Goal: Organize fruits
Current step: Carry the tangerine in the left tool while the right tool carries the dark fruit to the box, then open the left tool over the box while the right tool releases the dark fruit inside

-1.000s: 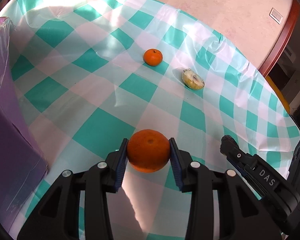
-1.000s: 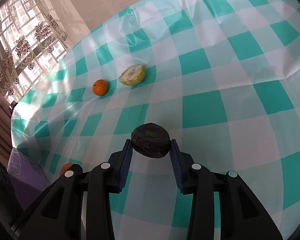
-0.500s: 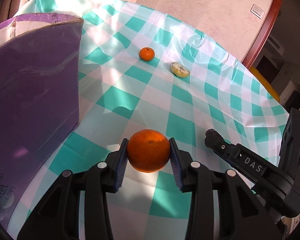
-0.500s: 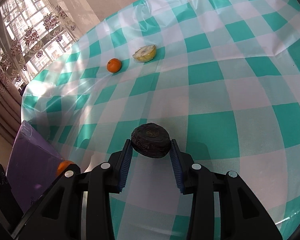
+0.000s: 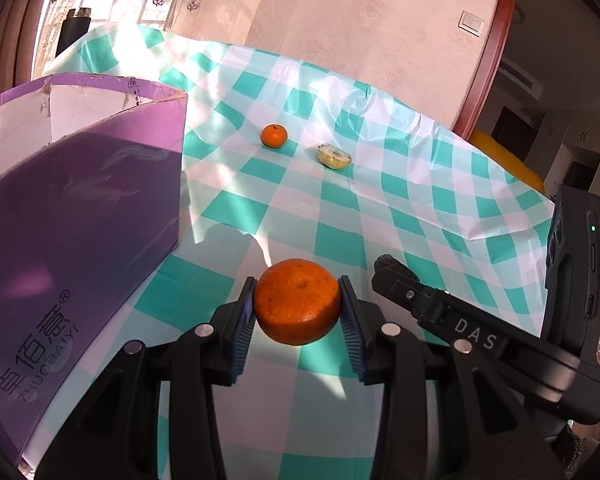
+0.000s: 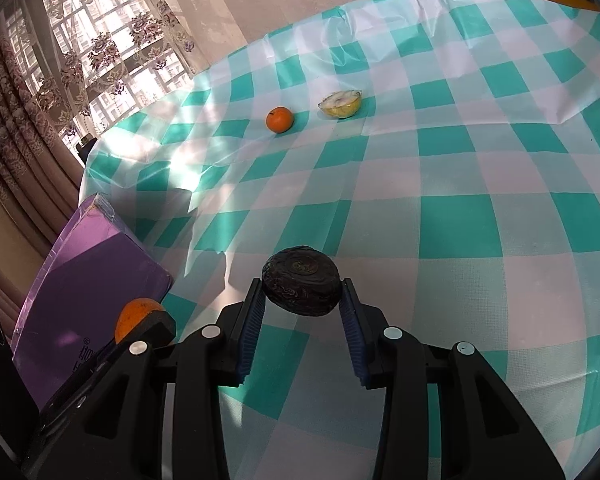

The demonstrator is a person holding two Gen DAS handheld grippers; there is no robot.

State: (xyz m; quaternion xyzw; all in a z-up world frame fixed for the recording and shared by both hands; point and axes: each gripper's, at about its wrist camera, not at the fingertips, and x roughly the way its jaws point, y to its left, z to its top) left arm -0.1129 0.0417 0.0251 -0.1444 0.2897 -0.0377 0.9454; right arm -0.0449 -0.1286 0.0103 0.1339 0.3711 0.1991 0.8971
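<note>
Left wrist view: left gripper (image 5: 298, 312) pinches a firm, light orange (image 5: 297, 301) across its middle; right gripper (image 6: 302, 298) clamps a wrinkled dark fruit (image 6: 301, 286), box (image 5: 76, 216) at 9 o'clock.

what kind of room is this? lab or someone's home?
Most likely a home dining room, not a lab: a checked plastic tablecloth covers the table, lace curtains hang at the window, and a wall light switch sits beside a wooden door frame.
</note>
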